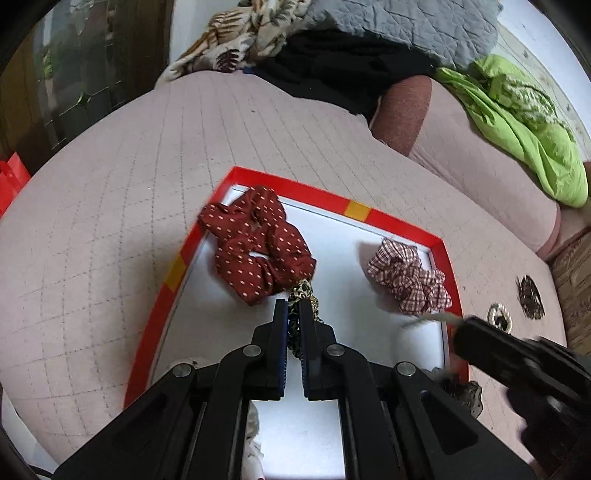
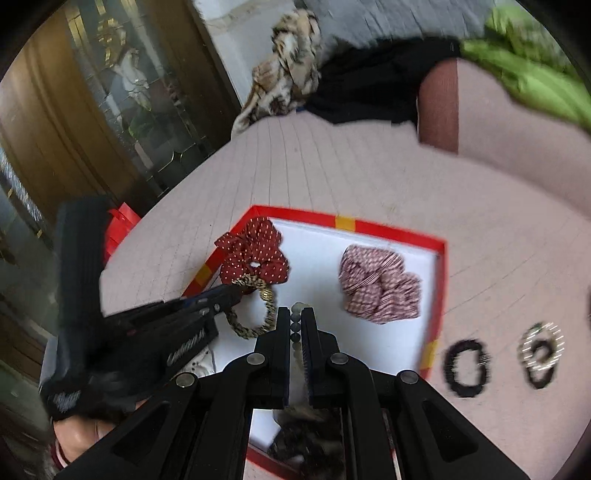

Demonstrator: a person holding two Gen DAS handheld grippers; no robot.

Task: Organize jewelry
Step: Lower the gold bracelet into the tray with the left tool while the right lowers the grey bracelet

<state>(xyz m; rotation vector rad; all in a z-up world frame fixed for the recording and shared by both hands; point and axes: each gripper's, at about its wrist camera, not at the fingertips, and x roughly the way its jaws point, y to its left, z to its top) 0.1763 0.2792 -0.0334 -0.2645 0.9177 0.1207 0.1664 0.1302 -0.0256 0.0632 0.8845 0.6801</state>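
A red-rimmed white tray (image 1: pixel 332 206) (image 2: pixel 391 229) lies on a pink quilted bed. In it are a dark red dotted scrunchie (image 1: pixel 255 247) (image 2: pixel 255 254) and a pink checked scrunchie (image 1: pixel 406 277) (image 2: pixel 376 284). My left gripper (image 1: pixel 293 306) is shut on a leopard-print hair tie (image 1: pixel 301 295) (image 2: pixel 251 325) above the tray, next to the red scrunchie. My right gripper (image 2: pixel 294 314) (image 1: pixel 458 325) is shut on a beaded bracelet (image 2: pixel 295 325) over the tray's middle. A black hair tie (image 2: pixel 463 367) and a pearl-trimmed one (image 2: pixel 541 350) (image 1: pixel 499 317) lie on the bed right of the tray.
Piled clothes and blankets, black (image 1: pixel 332 62), grey (image 1: pixel 399 26) and lime green (image 1: pixel 517 122), lie at the bed's far side. A dark lacy item (image 1: pixel 530 297) lies near the right edge. A red bag (image 1: pixel 11 177) and a wooden glass door (image 2: pixel 92 110) stand left.
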